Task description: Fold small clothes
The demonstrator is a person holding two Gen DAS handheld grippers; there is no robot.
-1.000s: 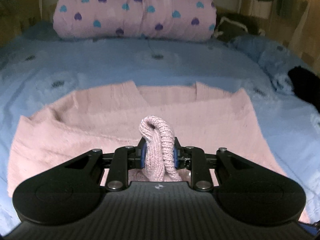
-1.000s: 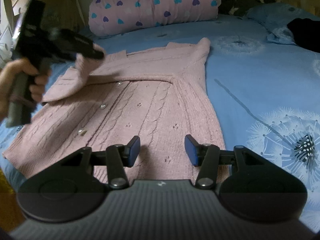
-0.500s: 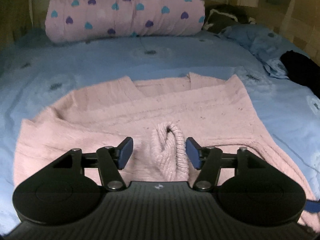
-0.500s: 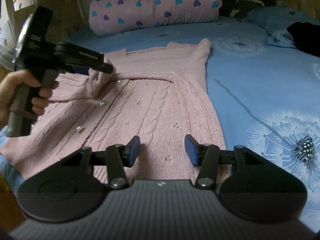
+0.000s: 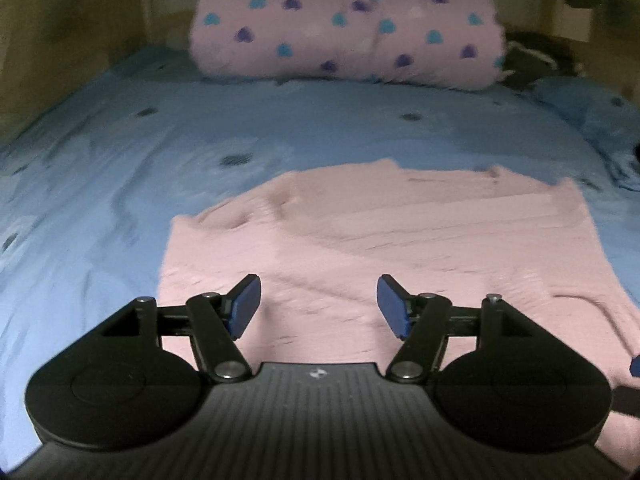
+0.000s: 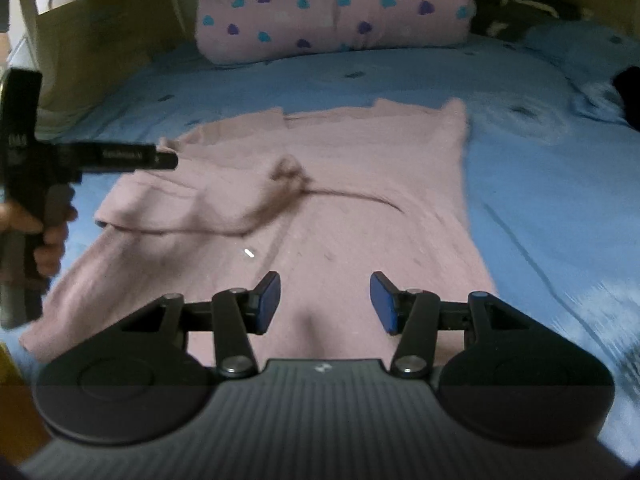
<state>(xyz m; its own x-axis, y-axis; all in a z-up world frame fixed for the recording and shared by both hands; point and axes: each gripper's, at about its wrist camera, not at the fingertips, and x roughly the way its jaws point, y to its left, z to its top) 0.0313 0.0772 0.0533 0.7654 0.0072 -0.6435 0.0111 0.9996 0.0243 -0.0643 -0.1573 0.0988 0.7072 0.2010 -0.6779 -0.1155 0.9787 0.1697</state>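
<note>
In the left wrist view, the left gripper (image 5: 318, 304) is opening with nothing between its blue pads, and the pink sweater (image 5: 400, 248) lies flat on the blue bed (image 5: 100, 200). In the right wrist view, the right gripper (image 6: 325, 302) hangs open and empty over the sweater's bottom part. The folded sleeve (image 6: 192, 204) looks loose, so it could slide open if the next fold tugs the sweater.

1. Left gripper (image 6: 162, 161): pale lettering runs along its black bar in the right wrist view, too blurred to read.
2. Its black body carries small pale marks, likewise illegible.
3. Each gripper's ribbed front plate bears a small pale emblem, no letters.
</note>
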